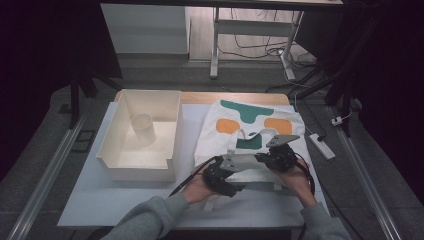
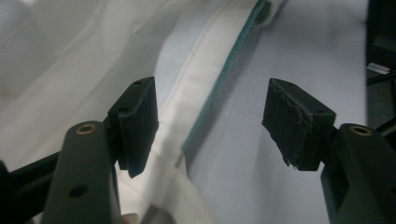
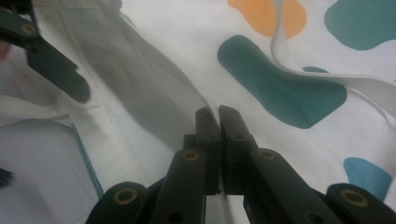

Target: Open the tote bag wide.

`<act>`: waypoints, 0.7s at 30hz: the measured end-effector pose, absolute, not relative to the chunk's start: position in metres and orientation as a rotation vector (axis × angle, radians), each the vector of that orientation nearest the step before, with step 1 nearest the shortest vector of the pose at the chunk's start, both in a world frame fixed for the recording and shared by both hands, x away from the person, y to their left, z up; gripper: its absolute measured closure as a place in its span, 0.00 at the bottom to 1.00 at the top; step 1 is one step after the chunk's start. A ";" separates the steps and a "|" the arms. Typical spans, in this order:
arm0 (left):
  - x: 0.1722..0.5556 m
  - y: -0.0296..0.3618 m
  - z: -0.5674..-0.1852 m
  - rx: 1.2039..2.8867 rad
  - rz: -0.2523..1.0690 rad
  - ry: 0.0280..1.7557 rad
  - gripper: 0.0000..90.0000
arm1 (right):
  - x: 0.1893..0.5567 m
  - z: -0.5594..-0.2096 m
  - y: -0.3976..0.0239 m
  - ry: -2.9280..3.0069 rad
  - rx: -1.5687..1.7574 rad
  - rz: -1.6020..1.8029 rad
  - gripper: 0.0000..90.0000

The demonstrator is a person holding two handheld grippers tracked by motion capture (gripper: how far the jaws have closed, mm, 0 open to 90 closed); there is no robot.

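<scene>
R gripper [image 3: 218, 112]: jaws clenched tight on a raised fold of the white bag [image 1: 260, 135], at its near part. In the right gripper view the cloth edge ran up betw the two pads, with no gap visible. In the high view the R gripper [image 1: 280, 155] sat over the bag's near right part, R hand [image 1: 295, 175] behind it.

L gripper [image 2: 210, 121]: jaws released, standing wide apart, nothing pinched. In the left gripper view the bag's hem and a thin green edge line [image 2: 219, 88] lay betw the pads, but neither pad touched cloth. In the high view the L gripper [image 1: 222, 175] was at the bag's near left corner, just beside the R one, L hand [image 1: 197, 187] behind it. One L jaw also showed at upper left of the right gripper view, over the cloth.

Bag: flat on the white table sheet [image 1: 125, 200], right of centre, far edge near the sheet's far edge. Print: teal [image 1: 240, 111] and orange patches [image 1: 227, 126]. White strap [image 3: 327, 77] looped across the print, lying loose on the cloth.

Left of bag: cream open-top box [image 1: 112, 135], just beside it, apart from the cloth as far as could be told. Pale cylinder cup [image 1: 142, 129] upright inside, near the box's middle.

Off table, right: white power strip [image 1: 321, 146] on the floor.
</scene>
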State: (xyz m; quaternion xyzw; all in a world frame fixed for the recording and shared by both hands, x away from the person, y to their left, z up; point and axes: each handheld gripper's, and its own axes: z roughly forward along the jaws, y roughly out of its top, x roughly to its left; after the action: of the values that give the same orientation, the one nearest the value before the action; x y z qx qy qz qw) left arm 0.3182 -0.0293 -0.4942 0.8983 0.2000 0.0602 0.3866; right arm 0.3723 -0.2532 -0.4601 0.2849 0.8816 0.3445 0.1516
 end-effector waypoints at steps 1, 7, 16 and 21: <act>0.320 -0.033 -0.495 2.294 0.160 0.507 0.40 | 0.373 -0.460 -0.253 2.533 0.815 0.989 0.97; 0.330 -0.053 -0.505 2.349 0.191 0.489 0.39 | 0.374 -0.459 -0.254 2.529 0.825 1.000 0.97; 0.333 -0.069 -0.515 2.413 0.245 0.470 0.36 | 0.375 -0.454 -0.257 2.515 0.840 1.027 0.97; 0.337 -0.068 -0.519 2.421 0.254 0.489 0.44 | 0.375 -0.453 -0.258 2.508 0.851 1.042 0.97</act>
State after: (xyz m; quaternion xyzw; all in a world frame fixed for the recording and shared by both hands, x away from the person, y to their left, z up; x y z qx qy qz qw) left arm 0.3374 -0.0678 -0.5189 0.9227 0.1864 0.0968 0.3233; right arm 0.3746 -0.2580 -0.4530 0.2959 0.8715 0.3623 0.1471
